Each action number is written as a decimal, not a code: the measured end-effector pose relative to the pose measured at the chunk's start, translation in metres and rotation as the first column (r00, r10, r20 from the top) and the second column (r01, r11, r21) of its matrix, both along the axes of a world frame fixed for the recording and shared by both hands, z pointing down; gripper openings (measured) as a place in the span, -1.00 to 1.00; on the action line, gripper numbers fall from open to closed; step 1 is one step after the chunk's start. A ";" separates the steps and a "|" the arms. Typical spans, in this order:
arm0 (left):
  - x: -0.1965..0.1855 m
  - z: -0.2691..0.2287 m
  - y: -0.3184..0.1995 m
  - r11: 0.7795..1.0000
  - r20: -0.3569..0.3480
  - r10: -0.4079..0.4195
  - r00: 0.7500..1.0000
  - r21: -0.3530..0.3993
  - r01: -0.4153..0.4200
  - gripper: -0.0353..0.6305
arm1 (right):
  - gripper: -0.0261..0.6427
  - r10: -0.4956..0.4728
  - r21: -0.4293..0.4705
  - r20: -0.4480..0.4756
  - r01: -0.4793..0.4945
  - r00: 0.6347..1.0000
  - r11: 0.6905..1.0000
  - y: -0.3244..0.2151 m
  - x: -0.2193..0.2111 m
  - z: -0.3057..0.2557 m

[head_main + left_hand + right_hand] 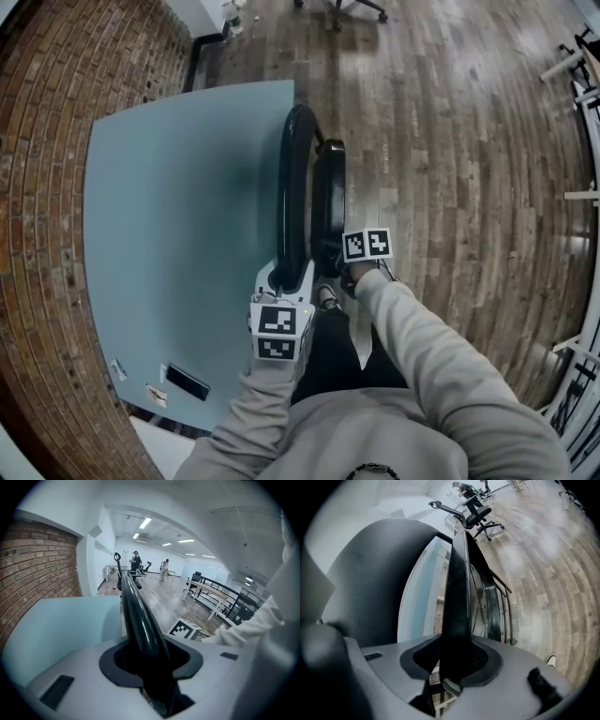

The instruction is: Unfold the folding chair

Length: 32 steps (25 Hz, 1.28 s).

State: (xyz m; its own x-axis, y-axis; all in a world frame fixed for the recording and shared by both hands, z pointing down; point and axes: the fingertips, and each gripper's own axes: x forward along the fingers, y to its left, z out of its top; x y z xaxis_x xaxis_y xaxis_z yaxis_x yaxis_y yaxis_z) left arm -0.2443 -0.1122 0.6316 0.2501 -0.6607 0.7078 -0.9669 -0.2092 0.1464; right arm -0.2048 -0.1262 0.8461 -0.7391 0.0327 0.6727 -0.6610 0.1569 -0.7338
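Jaws of the left gripper [151,663] clamp the glossy black frame tube [134,607]; those of the right gripper [457,659] clamp the thin edge of the seat panel [458,588]. Both parts belong to the folding chair [298,178], folded flat and upright just beside the blue board [178,234]. Gripping looks done; next, spread seat from frame.

No words, numbers or brands are legible anywhere. Only black-and-white square patterns show, on the left cube [277,332] of the left tool [287,275] and the right cube [367,245] of the right tool [330,259].
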 end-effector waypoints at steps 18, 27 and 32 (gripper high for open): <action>0.121 0.034 -0.015 0.999 -0.077 0.033 0.996 0.017 -0.032 -0.45 | -0.53 0.050 -0.074 0.392 -0.023 0.918 0.997 -0.028 0.227 0.061; 0.149 0.076 -0.019 0.999 -0.133 0.035 0.991 -0.029 -0.039 -0.44 | -0.52 0.107 -0.131 0.568 -0.039 0.816 0.991 -0.037 0.326 0.133; 0.146 0.108 -0.015 0.996 -0.244 -0.033 0.969 -0.093 0.010 -0.46 | -0.50 0.104 -0.134 0.651 -0.021 0.752 0.991 -0.043 0.364 0.175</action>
